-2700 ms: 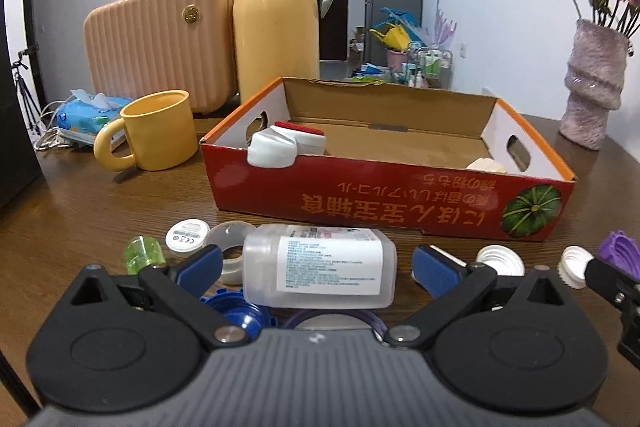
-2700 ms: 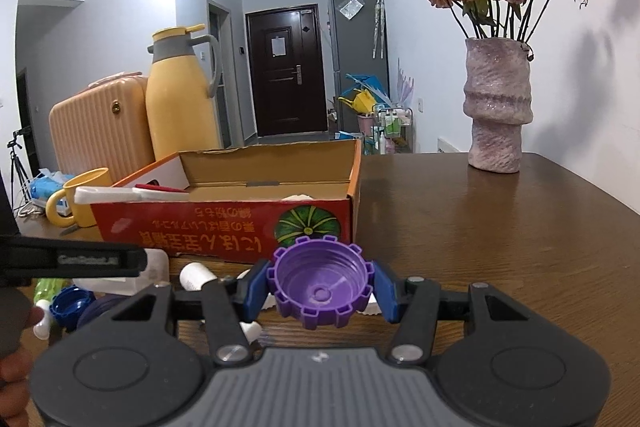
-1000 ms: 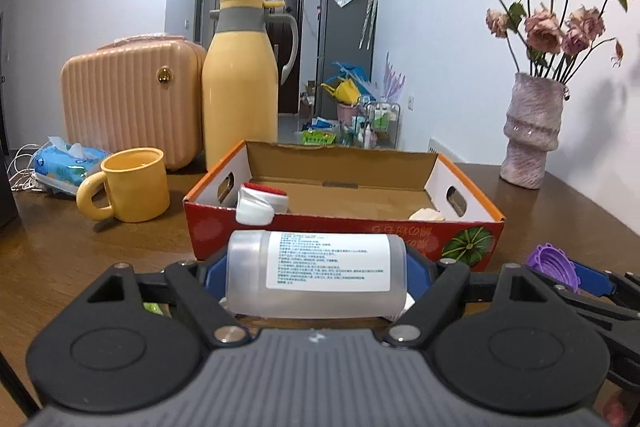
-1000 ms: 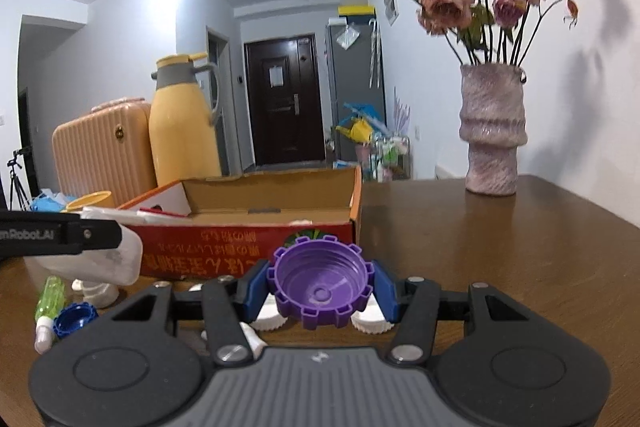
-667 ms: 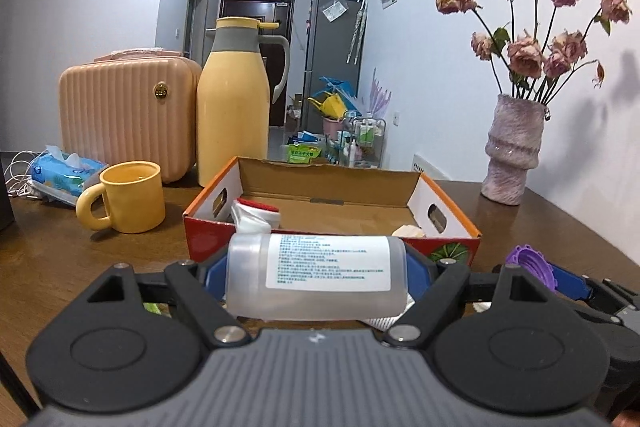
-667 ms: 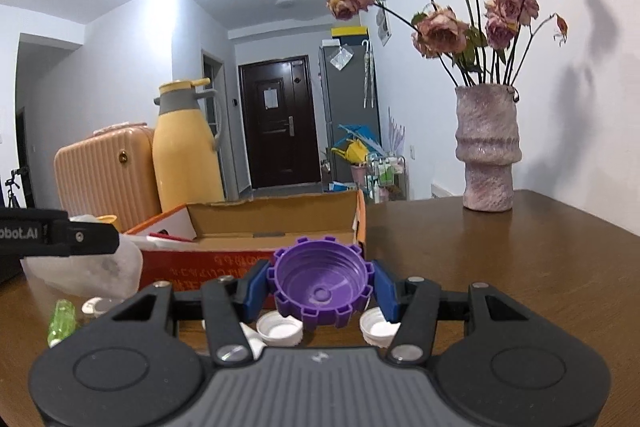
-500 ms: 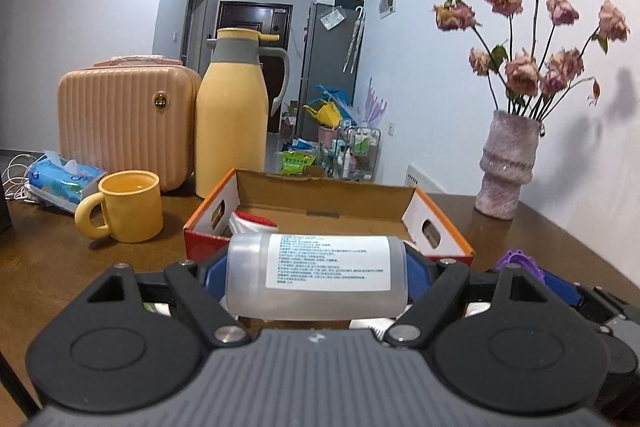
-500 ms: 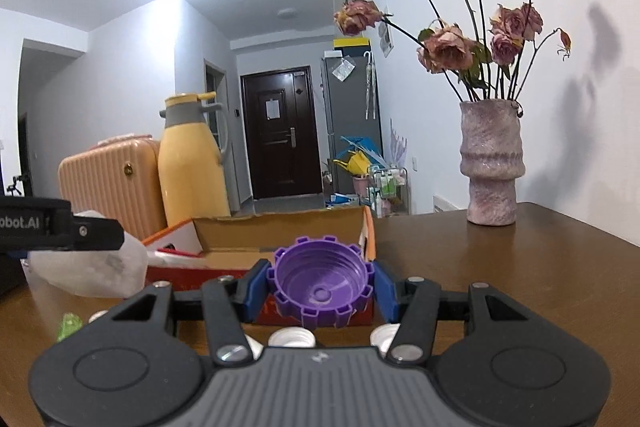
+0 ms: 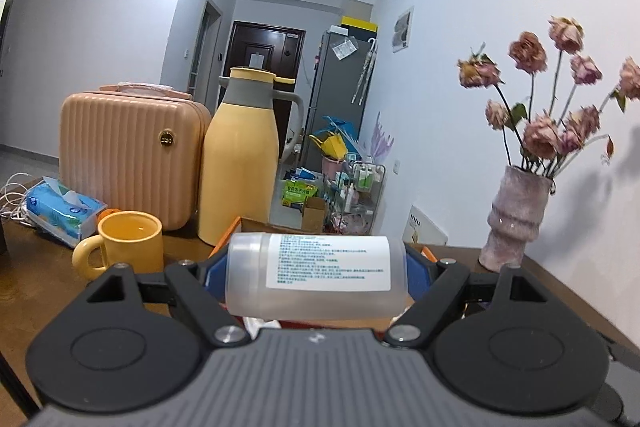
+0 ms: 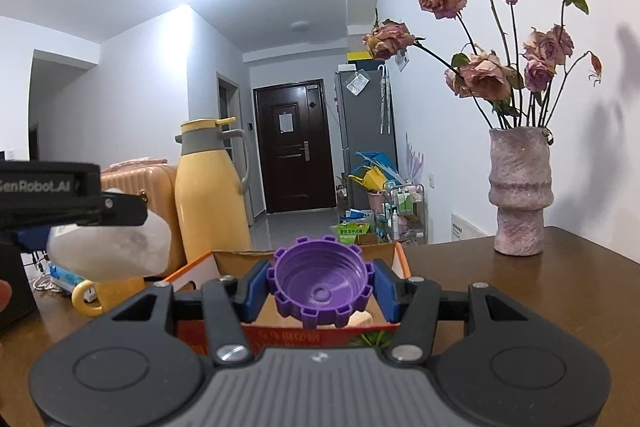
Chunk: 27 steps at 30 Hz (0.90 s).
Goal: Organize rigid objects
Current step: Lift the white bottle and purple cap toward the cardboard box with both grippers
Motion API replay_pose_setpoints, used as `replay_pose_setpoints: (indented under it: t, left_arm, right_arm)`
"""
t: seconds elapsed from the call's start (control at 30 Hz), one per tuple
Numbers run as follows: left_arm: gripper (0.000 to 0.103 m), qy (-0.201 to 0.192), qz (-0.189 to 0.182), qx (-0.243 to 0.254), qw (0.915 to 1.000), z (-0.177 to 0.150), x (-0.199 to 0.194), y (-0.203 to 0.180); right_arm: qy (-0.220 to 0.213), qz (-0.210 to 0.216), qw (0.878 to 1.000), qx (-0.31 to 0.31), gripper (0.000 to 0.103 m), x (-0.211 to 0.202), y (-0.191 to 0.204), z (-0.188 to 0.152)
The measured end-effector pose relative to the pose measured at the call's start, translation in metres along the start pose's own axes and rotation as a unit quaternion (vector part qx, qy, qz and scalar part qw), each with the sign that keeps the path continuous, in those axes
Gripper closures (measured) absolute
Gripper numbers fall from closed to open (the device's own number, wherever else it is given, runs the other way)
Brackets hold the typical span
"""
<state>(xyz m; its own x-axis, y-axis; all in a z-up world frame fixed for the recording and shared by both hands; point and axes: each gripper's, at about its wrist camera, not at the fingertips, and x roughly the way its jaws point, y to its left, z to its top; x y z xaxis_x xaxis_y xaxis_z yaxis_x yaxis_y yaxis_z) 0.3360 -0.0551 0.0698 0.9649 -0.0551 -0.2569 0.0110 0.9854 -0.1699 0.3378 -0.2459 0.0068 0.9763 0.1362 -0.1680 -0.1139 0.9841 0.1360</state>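
I have a translucent plastic bottle (image 9: 316, 277) lying crosswise on its side in the air, clamped end to end, its white label with small green print facing me. The purple cap (image 10: 321, 283) is a ridged, notched screw lid, gripped by its sides with its threaded hollow turned toward my camera, raised just in front of the box. Behind both sits the cardboard box (image 10: 394, 257), red-fronted with orange edges and open on top, with a small pale piece (image 10: 362, 318) lying inside.

Peach suitcase (image 9: 132, 155) beside yellow thermos (image 9: 240, 163); yellow mug (image 9: 128, 241) in front, tissue pack (image 9: 64, 211) left; flower vase (image 10: 520, 191) right
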Motion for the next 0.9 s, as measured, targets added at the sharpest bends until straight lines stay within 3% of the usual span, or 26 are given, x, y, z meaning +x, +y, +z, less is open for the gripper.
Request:
replay_pose_setpoints:
  t: [0.9]
  left_arm:
    - [0.021,0.016,0.033,-0.013,0.9993,0.021,0.109,0.014]
  right_arm:
    - [0.036,-0.016,0.999,-0.008,0.05,0.106,-0.003,0.009]
